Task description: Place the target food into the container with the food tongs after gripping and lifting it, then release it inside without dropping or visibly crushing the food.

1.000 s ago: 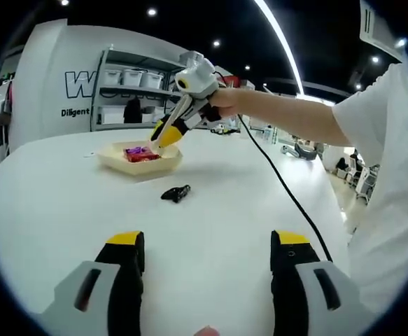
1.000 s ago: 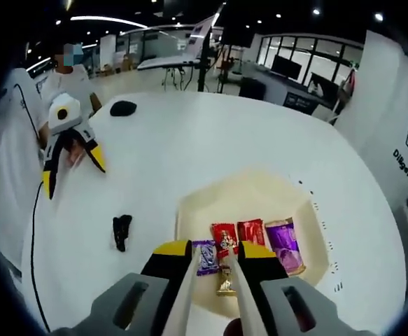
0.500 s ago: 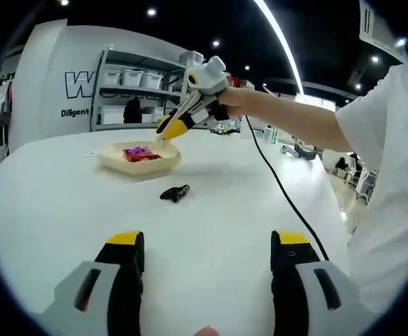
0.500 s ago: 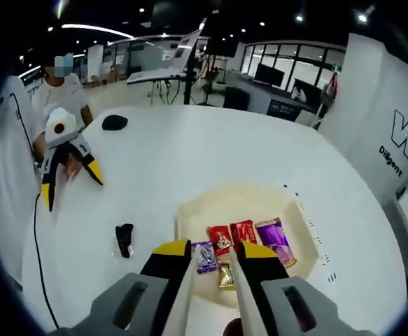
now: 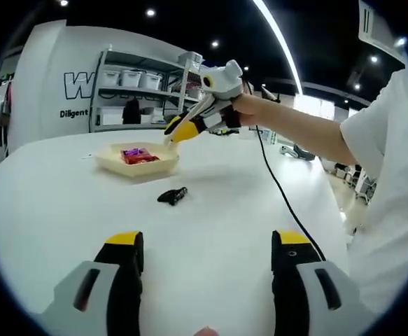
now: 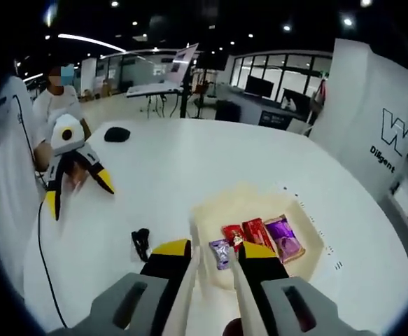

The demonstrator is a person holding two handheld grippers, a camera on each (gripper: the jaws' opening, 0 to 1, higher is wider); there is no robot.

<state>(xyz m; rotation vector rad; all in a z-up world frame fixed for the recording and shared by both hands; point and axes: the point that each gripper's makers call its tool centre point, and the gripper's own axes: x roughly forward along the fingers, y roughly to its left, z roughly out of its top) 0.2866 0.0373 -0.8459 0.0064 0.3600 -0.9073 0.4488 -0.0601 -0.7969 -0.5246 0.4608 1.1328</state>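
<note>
Left tool (image 5: 205,260) is seen at the bottom of the left gripper view, yellow-tipped jaws spread wide, nothing between them, low over the white bench (image 5: 64,210)

Right tool (image 6: 214,253) is seen at the bottom centre of the right gripper view, jaws nearly pressed together with a narrow gap, nothing visibly pinched; in the left gripper view it is held in a hand at upper centre, tips just above the far right edge of the shallow cream square tray (image 5: 113,160)

Tray (image 6: 298,210) sits centre-right in the right gripper view. Wrapped snacks lie inside it: purple packet (image 6: 283,238), two red packets (image 6: 257,233) side by side, small purple-white packet (image 6: 221,251) just beside the right tool's tips

Small black clip-like object (image 5: 173,196) lies on the bench near the tray, mid-frame in the left gripper view. Black oval object (image 6: 117,134) lies on the bench at upper left of the right gripper view

Food tongs cannot be identified with certainty
</note>
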